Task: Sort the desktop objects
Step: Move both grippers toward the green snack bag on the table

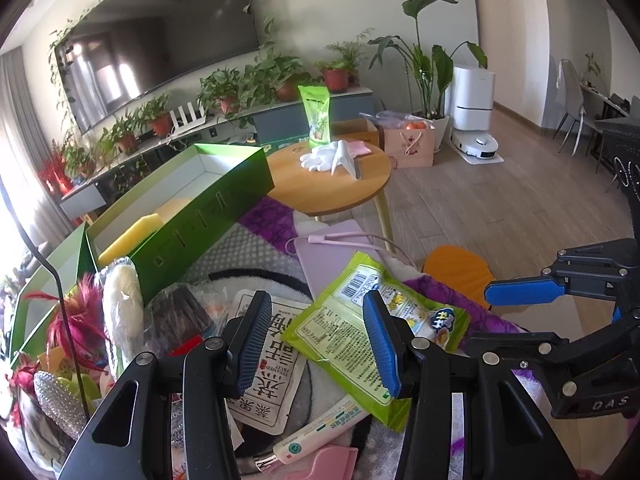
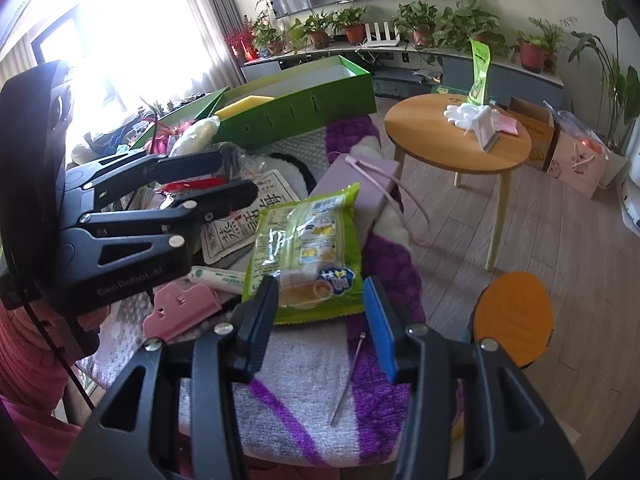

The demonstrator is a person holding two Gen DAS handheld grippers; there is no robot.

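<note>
my left gripper is spread wide and grips nothing; its 2 blue pads hang above the pile, the right pad over the green snack bag, the left pad over the white snack pouch. my right gripper is equally wide, empty, with the green snack bag just ahead between its fingers. the green box lies ahead-left of my left gripper, a thin metal pin under my right.

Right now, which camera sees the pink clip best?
The right wrist view: the pink clip lies whole beside the toothpaste tube. The left wrist view shows only its edge at the bottom.
</note>
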